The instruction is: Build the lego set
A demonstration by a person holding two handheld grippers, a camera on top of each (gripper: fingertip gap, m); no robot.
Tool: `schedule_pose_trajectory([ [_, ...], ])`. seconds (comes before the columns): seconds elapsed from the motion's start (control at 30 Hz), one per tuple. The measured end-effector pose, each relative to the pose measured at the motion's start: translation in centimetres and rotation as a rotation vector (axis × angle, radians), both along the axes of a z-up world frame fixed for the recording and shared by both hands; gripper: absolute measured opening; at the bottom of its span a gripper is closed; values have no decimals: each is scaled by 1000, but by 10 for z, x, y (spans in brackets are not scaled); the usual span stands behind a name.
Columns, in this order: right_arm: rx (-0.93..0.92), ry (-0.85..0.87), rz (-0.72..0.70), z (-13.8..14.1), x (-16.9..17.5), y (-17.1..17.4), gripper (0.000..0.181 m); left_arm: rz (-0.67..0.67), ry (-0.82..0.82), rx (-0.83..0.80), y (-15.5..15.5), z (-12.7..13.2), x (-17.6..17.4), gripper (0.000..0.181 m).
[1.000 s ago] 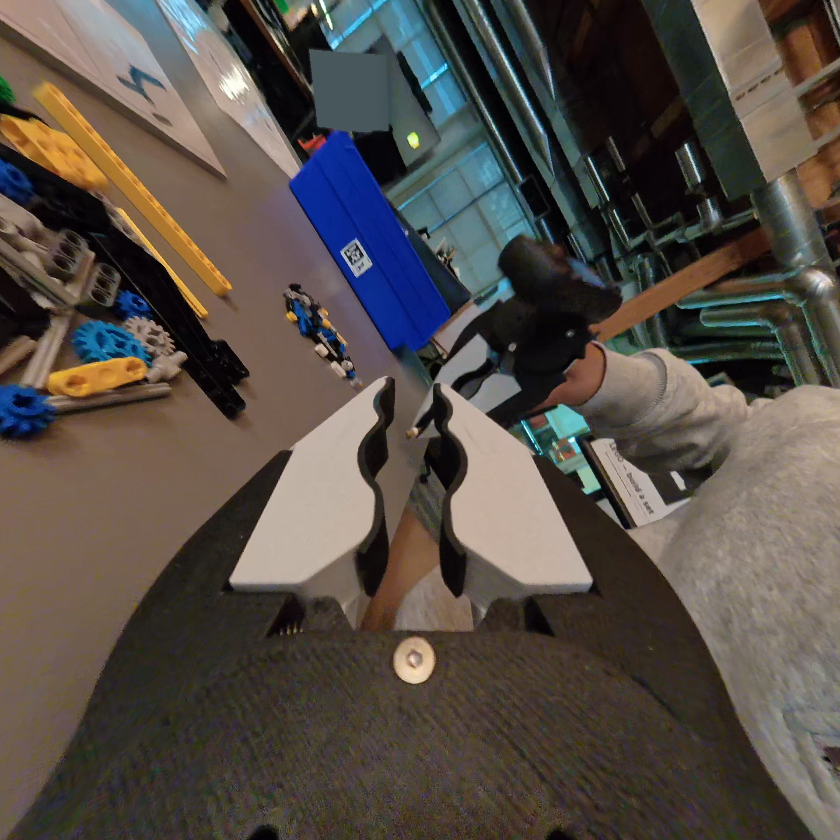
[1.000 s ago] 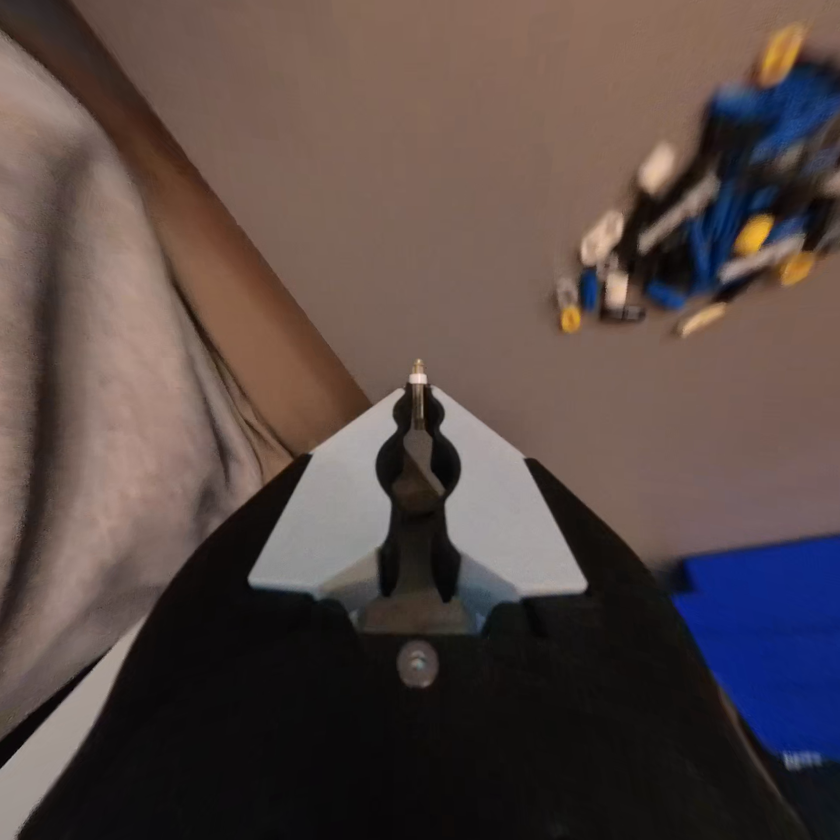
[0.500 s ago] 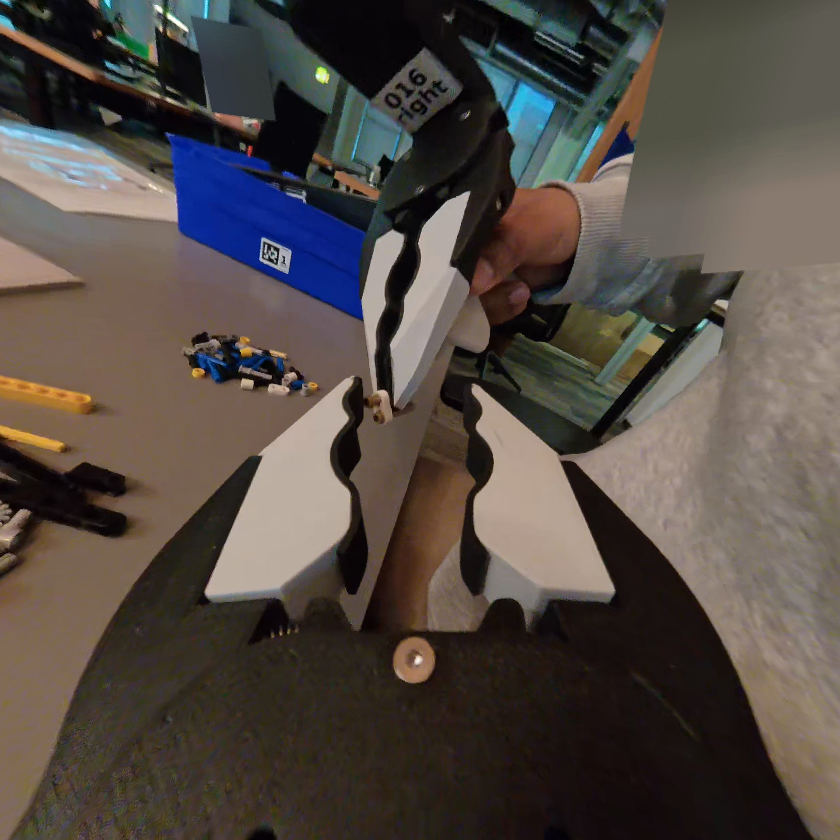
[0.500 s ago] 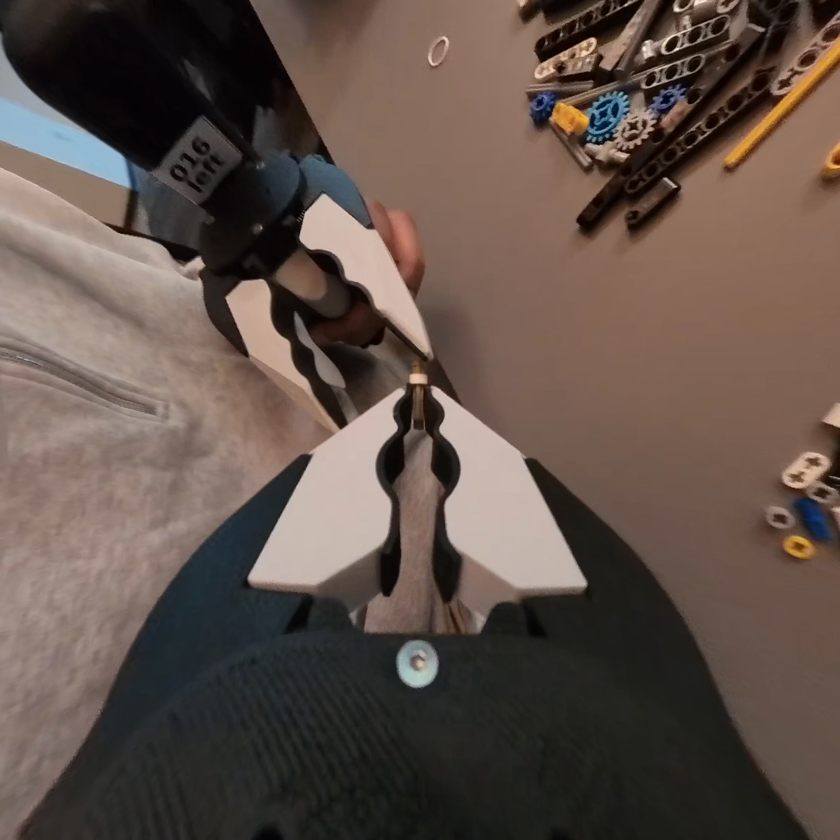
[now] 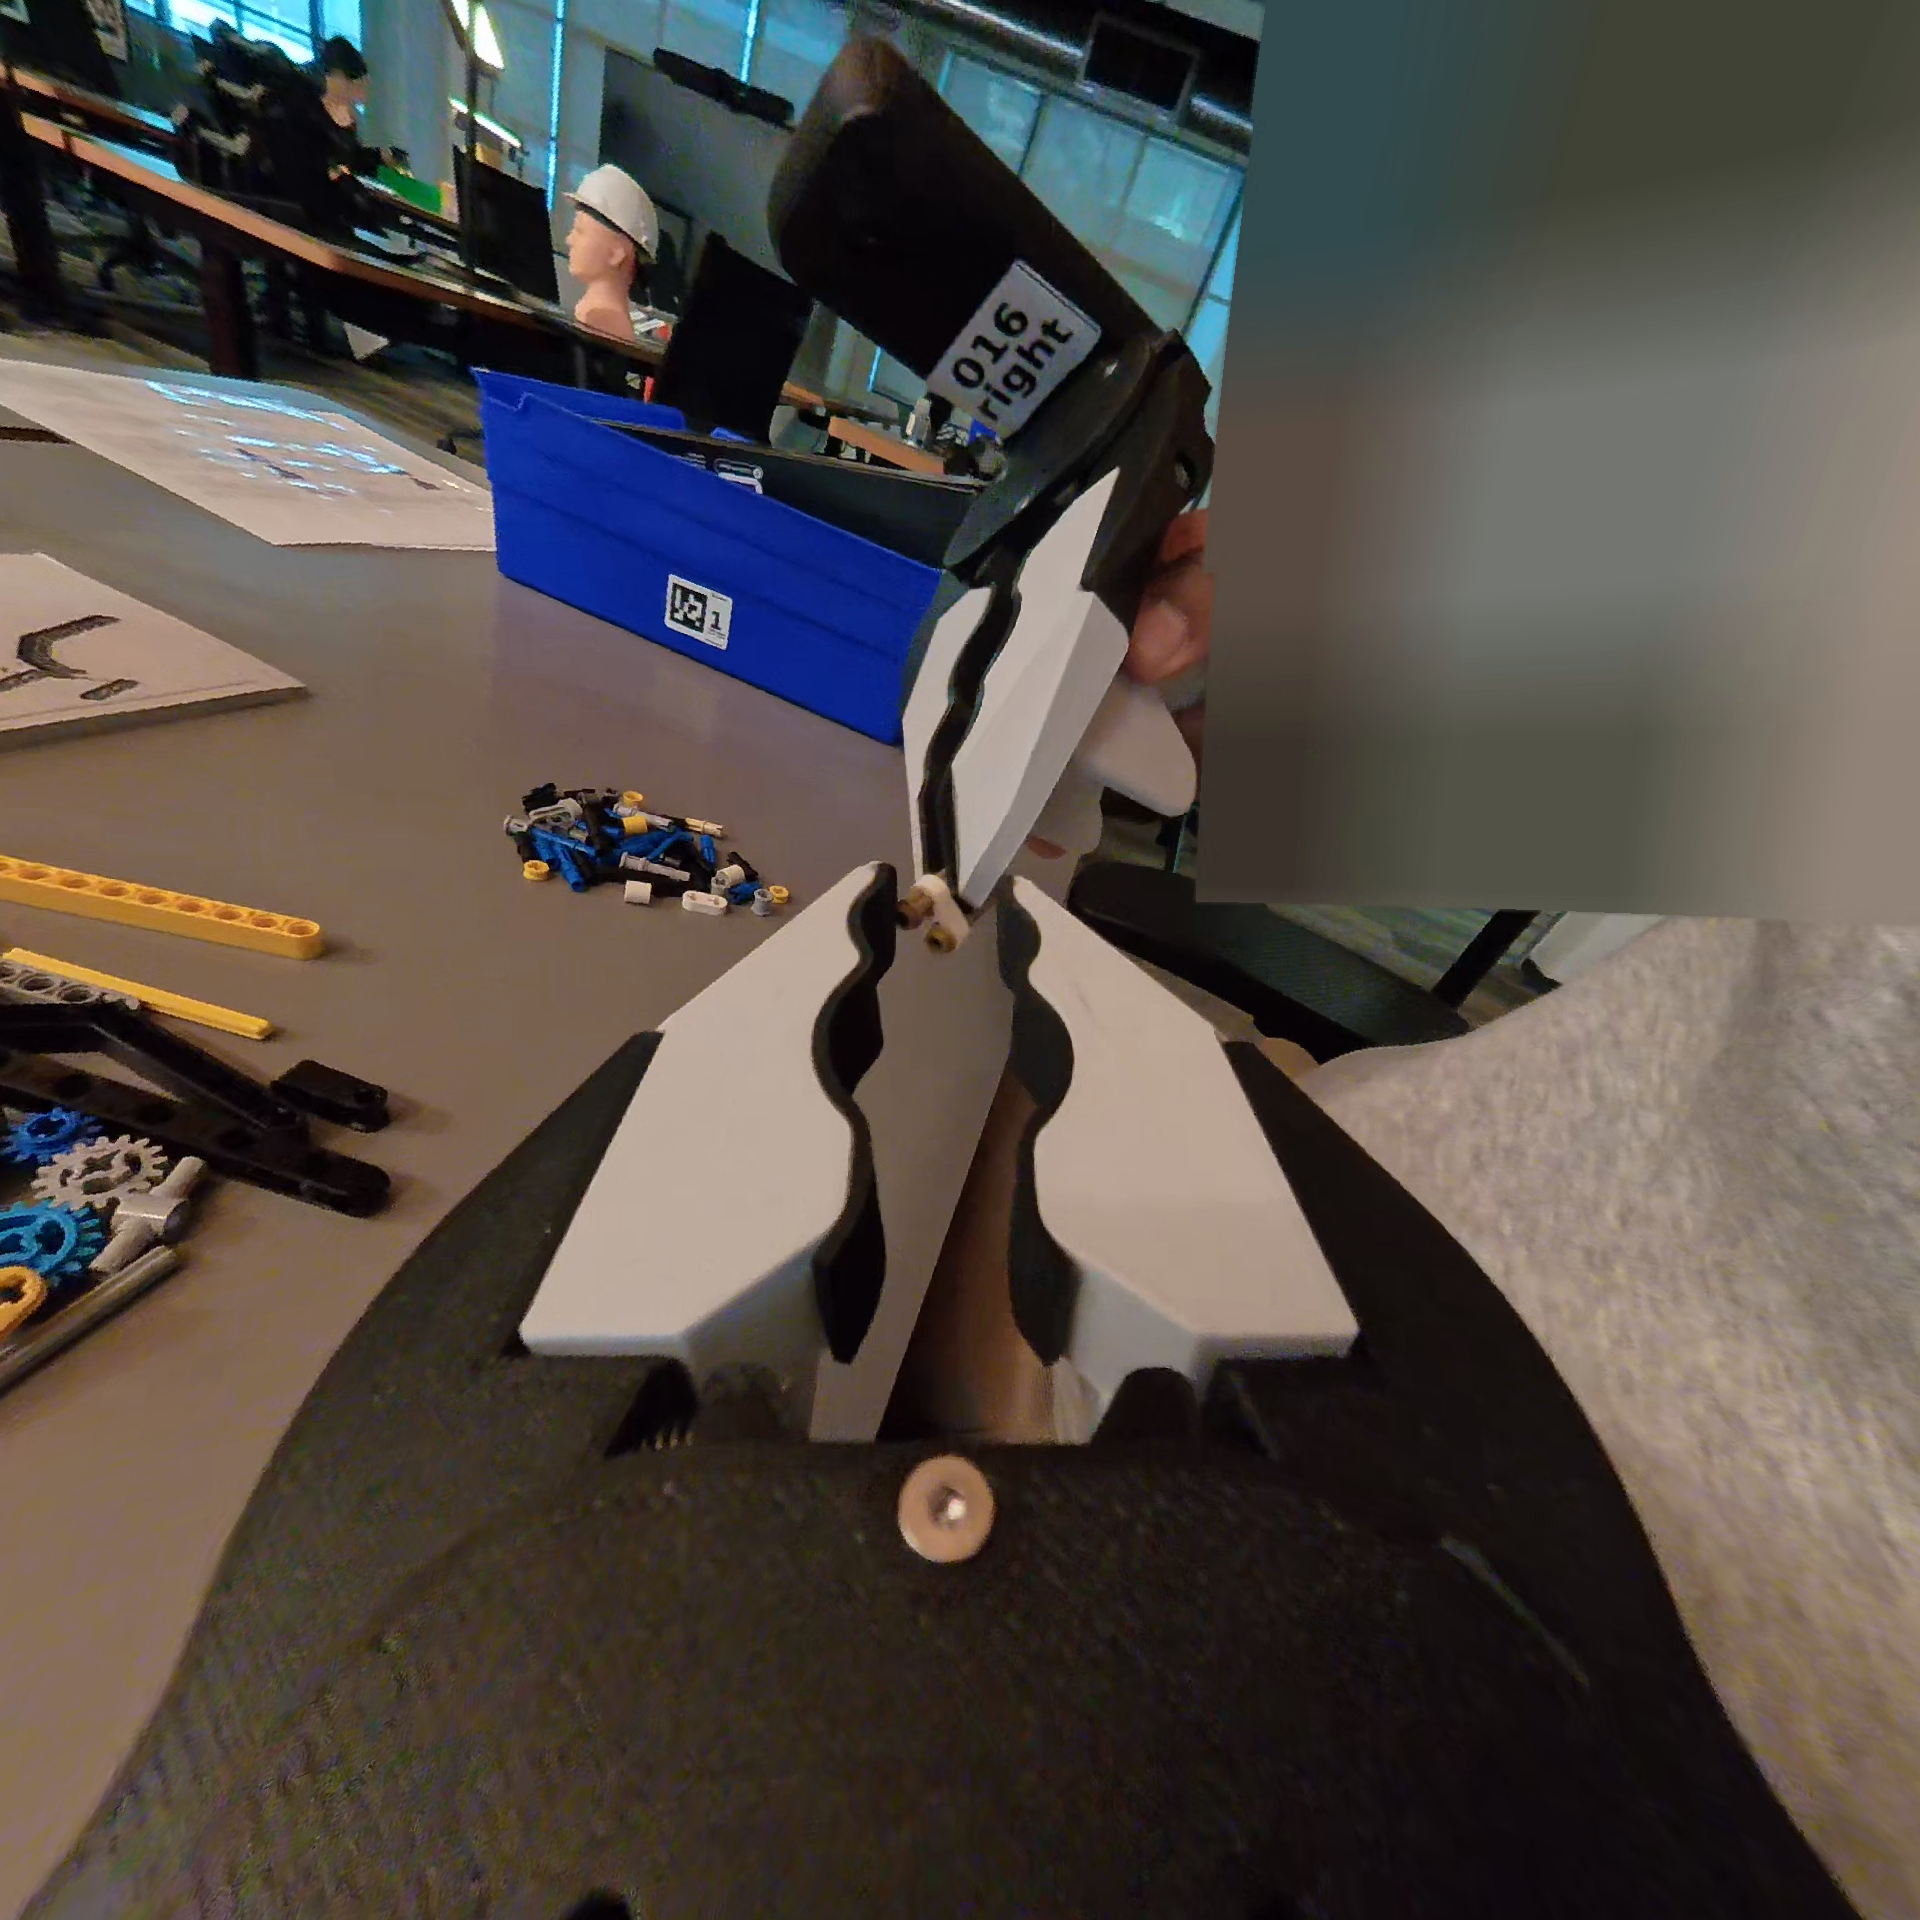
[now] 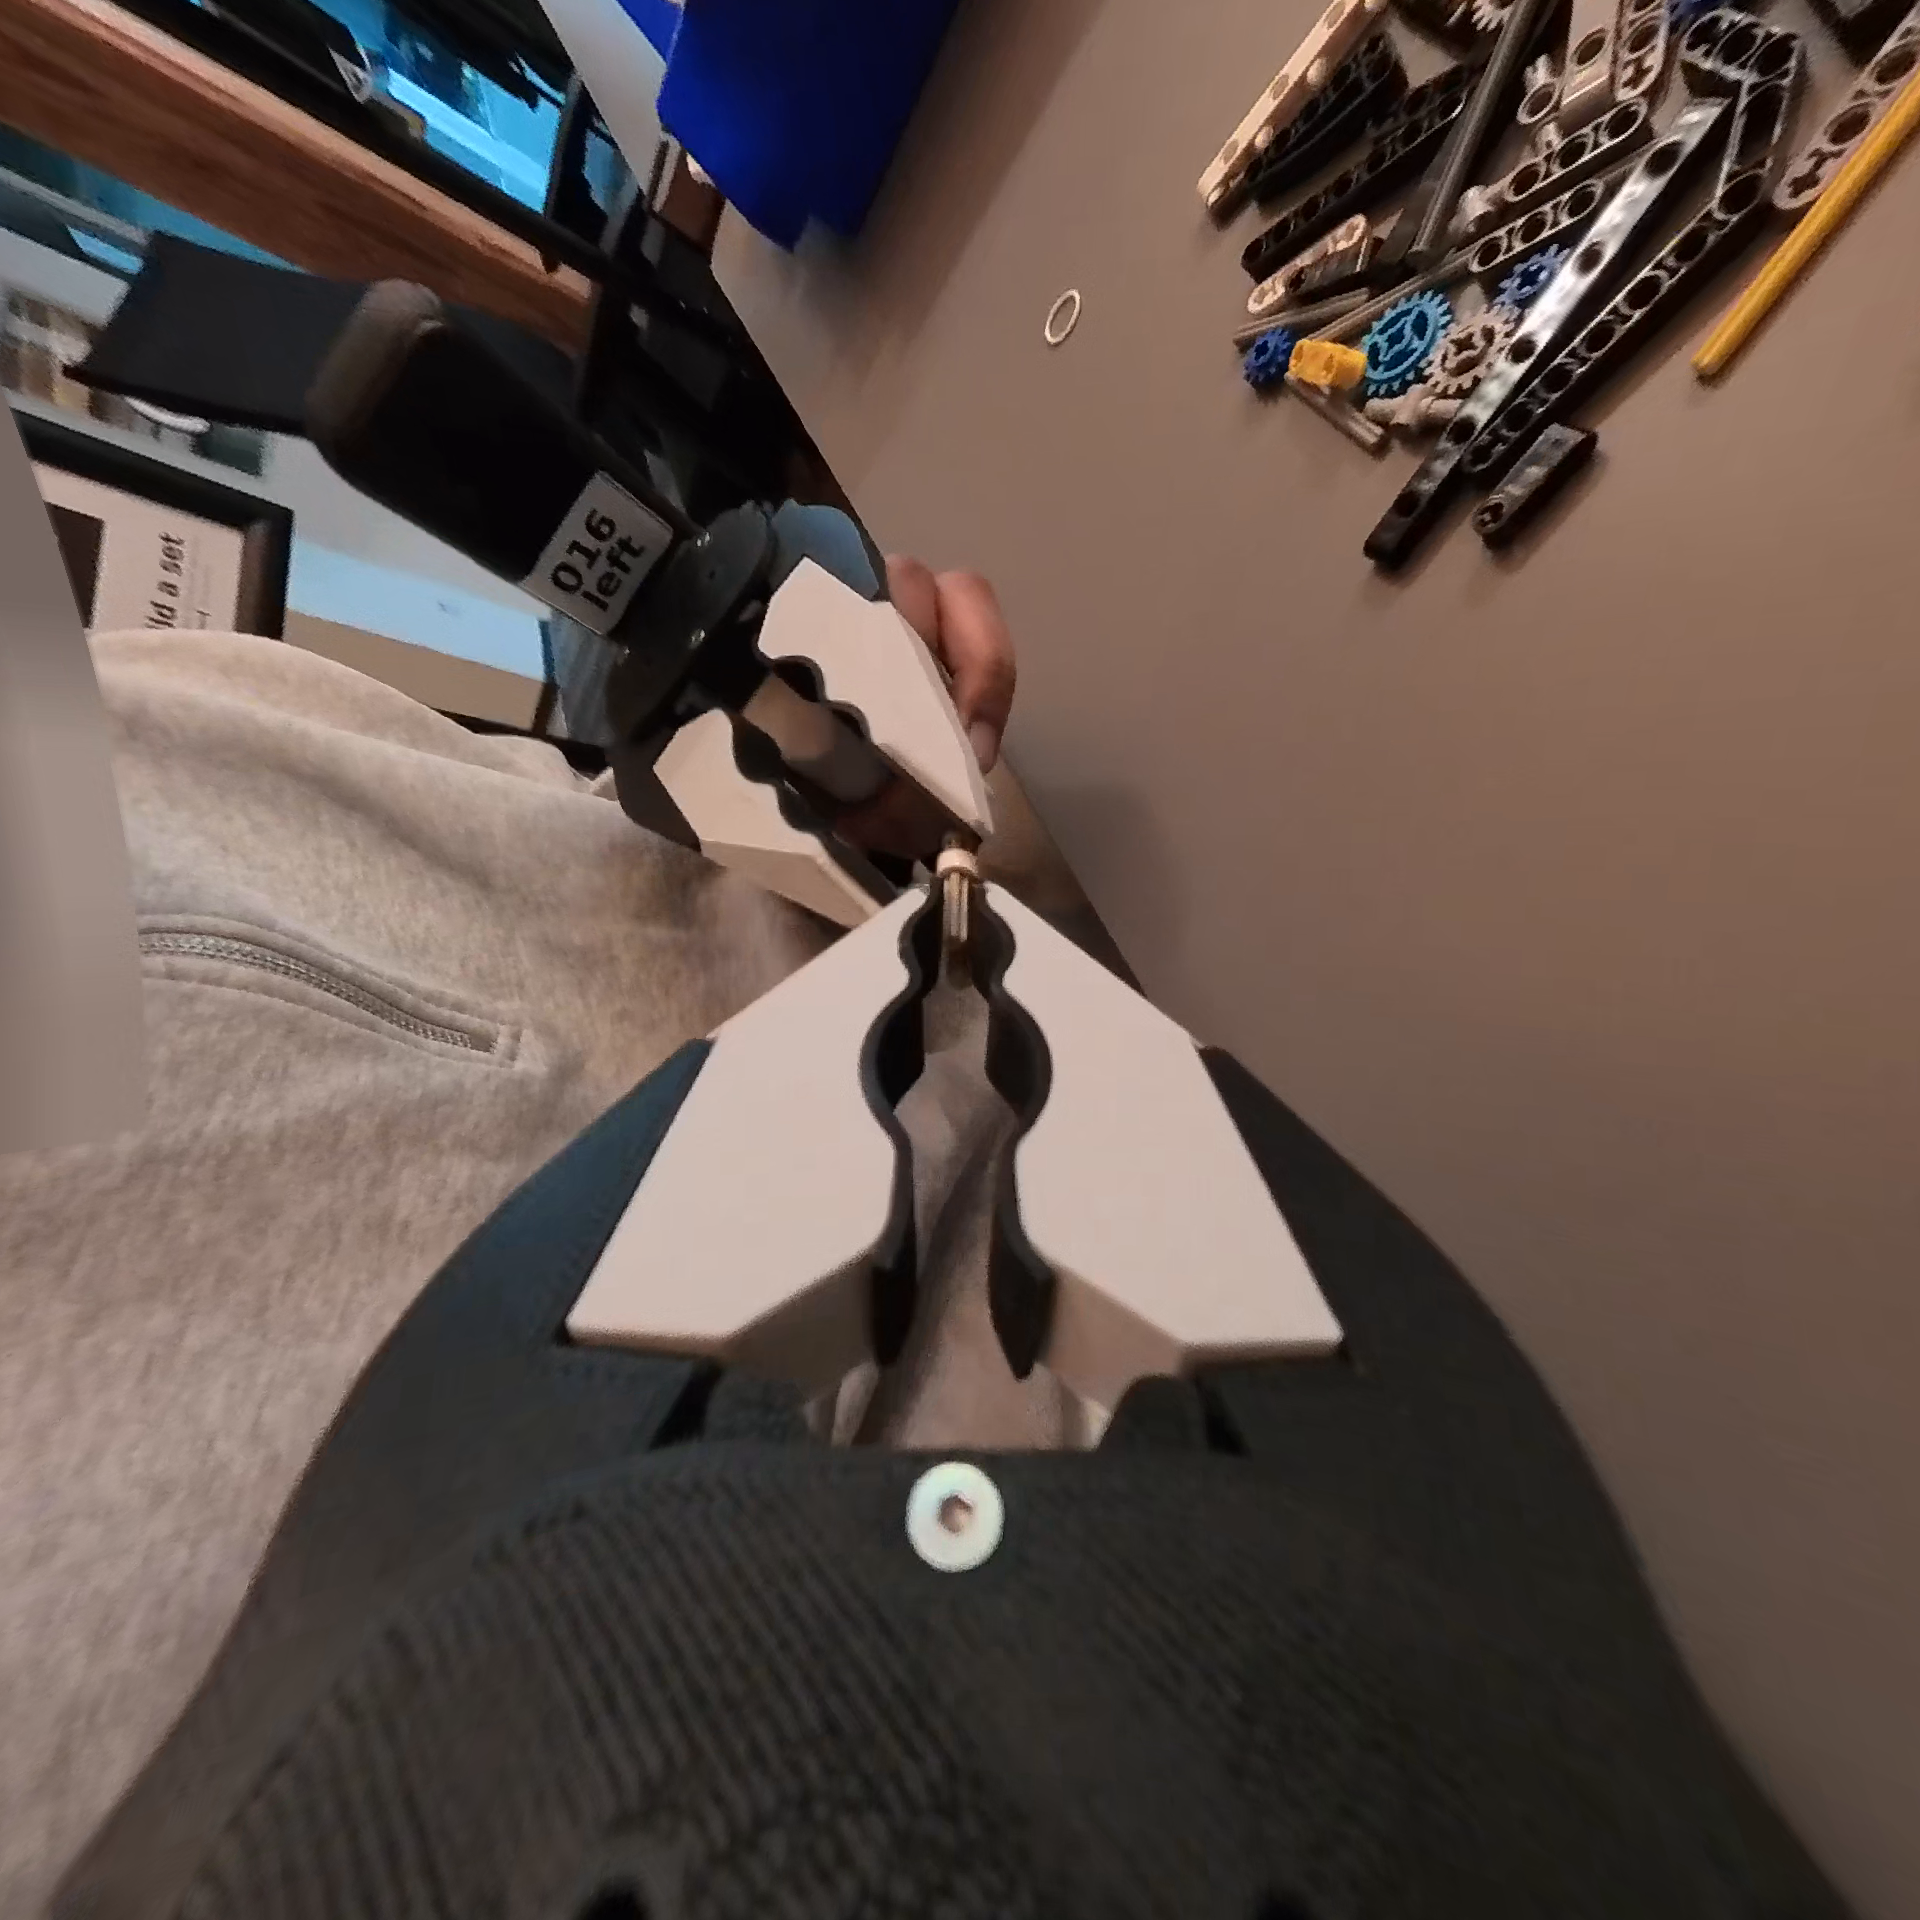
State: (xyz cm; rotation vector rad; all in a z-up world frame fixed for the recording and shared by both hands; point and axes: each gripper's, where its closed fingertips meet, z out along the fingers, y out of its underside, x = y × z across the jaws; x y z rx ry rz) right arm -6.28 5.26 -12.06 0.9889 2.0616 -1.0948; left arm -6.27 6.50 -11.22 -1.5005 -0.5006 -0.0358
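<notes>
My right gripper (image 6: 957,920) is shut on a small white connector with tan pins (image 6: 957,878). In the left wrist view it (image 5: 951,883) comes down from above, and the connector (image 5: 938,916) hangs at its tip between my left gripper's fingertips. My left gripper (image 5: 948,891) is open, with a narrow gap, and its fingers flank the connector. One tan pin sits close to its left fingertip (image 5: 873,904); I cannot tell if they touch. In the right wrist view the left gripper (image 6: 930,873) reaches in from the upper left. Both are held near the table's edge, in front of a grey sweater.
A blue bin (image 5: 727,582) stands at the back of the grey table (image 5: 416,727). A pile of small pins and connectors (image 5: 634,852) lies in front of it. Yellow beams (image 5: 156,904), black beams (image 5: 208,1122) and gears (image 5: 62,1205) lie at left. Instruction sheets (image 5: 260,457) lie far left. The grippers are tip to tip, or close to it.
Both grippers swung together. The right gripper brought the connector between the left fingertips. The left jaws opened wide half a second ago and have since narrowed around it.
</notes>
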Motion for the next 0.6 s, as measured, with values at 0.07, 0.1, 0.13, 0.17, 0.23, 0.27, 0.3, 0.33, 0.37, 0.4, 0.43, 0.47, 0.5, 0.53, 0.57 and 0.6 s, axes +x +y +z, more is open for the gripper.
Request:
schedule_pose_trajectory([
  [0.07,-22,-13,-10,2,1,0,2,-13,-17,21,0,2,1,16],
  [0.1,-32,-19,-16,4,1,0,2,-20,-29,33,-1,3,1,16],
  [0.13,-46,-28,-21,5,1,-1,3,-29,-41,49,-1,4,2,16],
  [0.17,-65,-39,-27,7,1,-1,3,-36,-53,67,-2,6,2,15],
  [0.23,-108,-65,-41,13,1,-2,2,-54,-86,109,-4,10,2,12],
  [0.27,-126,-73,-45,15,0,-2,2,-64,-112,132,-5,12,2,9],
  [0.3,-137,-73,-48,16,0,-2,2,-75,-140,157,-6,13,1,7],
  [0.33,-146,-71,-47,17,0,-3,2,-89,-168,181,-7,15,1,7],
  [0.37,-157,-70,-44,19,1,-4,2,-105,-194,207,-8,16,2,6],
  [0.4,-166,-70,-42,20,1,-4,2,-117,-219,231,-9,18,1,6],
  [0.43,-178,-69,-41,22,1,-5,2,-130,-243,257,-9,20,1,5],
  [0.47,-189,-65,-38,24,2,-6,2,-144,-267,284,-11,22,1,5],
  [0.5,-202,-61,-35,26,2,-6,3,-155,-290,307,-12,24,1,4],
  [0.53,-222,-56,-29,30,2,-7,7,-165,-310,332,-13,25,1,4],
  [0.57,-242,-53,-24,34,3,-8,11,-170,-328,355,-15,27,0,4],
  [0.6,-257,-50,-20,36,3,-8,16,-174,-346,375,-16,28,-1,4],
])
